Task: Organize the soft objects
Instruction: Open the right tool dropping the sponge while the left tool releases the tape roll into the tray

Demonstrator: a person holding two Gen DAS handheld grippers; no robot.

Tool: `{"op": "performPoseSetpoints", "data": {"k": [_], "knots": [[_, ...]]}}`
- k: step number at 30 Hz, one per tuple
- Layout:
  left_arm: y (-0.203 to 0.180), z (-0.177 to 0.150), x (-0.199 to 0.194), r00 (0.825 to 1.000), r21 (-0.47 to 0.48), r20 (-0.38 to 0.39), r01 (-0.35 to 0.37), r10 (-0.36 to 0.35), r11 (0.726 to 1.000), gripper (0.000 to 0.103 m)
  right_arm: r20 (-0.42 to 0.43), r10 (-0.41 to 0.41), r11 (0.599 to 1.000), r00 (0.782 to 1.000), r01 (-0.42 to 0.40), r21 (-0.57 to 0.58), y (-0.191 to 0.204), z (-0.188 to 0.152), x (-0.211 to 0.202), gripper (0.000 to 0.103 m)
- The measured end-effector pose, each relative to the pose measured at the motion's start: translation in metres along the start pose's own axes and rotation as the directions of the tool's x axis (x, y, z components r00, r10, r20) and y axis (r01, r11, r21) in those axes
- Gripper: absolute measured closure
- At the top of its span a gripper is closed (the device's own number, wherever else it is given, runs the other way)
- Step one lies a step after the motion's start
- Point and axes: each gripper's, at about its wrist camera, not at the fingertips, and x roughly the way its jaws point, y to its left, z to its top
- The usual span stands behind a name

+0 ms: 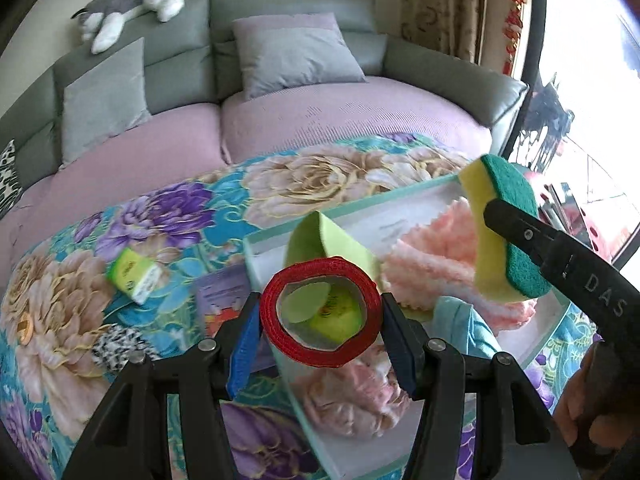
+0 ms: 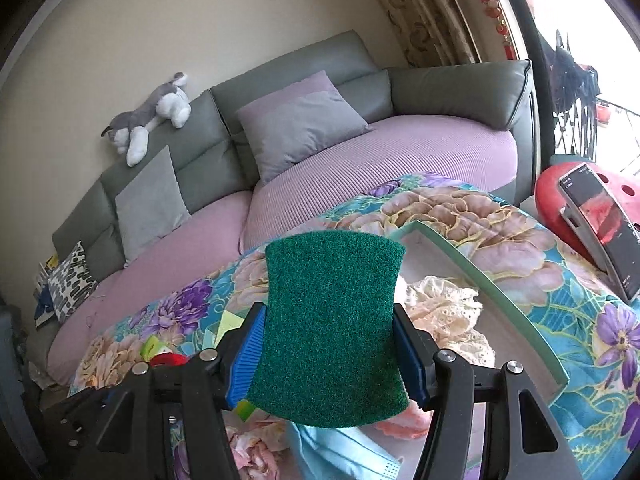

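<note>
My left gripper (image 1: 320, 320) is shut on a red roll of bandage tape (image 1: 276, 320), held above the near edge of a shallow green-rimmed box (image 1: 360, 200). My right gripper (image 2: 328, 344) is shut on a yellow sponge with a green scouring face (image 2: 332, 320); the sponge also shows in the left wrist view (image 1: 500, 240), held over the box's right part. In the box lie a pink fluffy cloth (image 1: 432, 264), a lime green cloth (image 1: 320, 236), a light blue mask (image 2: 340, 452) and a cream lace cloth (image 2: 444, 312).
The box sits on a flowered blanket (image 1: 160, 220) over a table. A small green packet (image 1: 134, 276) and a leopard-print piece (image 1: 114, 344) lie left on it. A grey sofa with cushions (image 1: 288, 52) and a plush dog (image 1: 132, 4) stand behind. A phone on a stand (image 2: 600, 232) is at right.
</note>
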Motion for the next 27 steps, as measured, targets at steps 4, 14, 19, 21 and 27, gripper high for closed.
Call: {"op": "performPoseSetpoints", "data": {"k": [4, 14, 19, 21, 27], "knots": [[-0.008, -0.001, 0.014, 1.000, 0.020, -0.019, -0.001, 0.002, 1.000, 0.044, -0.013, -0.006, 1.000, 1.000, 0.006, 0.005, -0.003, -0.002, 0.004, 0.039], [-0.016, -0.009, 0.034, 0.999, 0.022, -0.048, -0.004, 0.005, 1.000, 0.044, -0.099, -0.053, 0.999, 0.994, 0.052, -0.006, -0.010, -0.011, 0.023, 0.038], [-0.017, -0.012, 0.040, 0.998, 0.029, -0.067, -0.007, 0.009, 1.000, 0.044, -0.120, -0.063, 0.998, 0.991, 0.060, -0.030, -0.006, -0.014, 0.028, 0.038], [-0.016, -0.013, 0.042, 0.997, 0.028, -0.072, -0.008, 0.010, 1.000, 0.044, -0.125, -0.066, 0.998, 0.990, 0.063, -0.029, -0.006, -0.014, 0.028, 0.038], [-0.012, -0.013, 0.040, 0.997, 0.006, -0.074, -0.001, 0.002, 1.000, 0.034, -0.143, -0.084, 0.996, 0.986, 0.080, -0.034, -0.005, -0.016, 0.032, 0.038]]}}
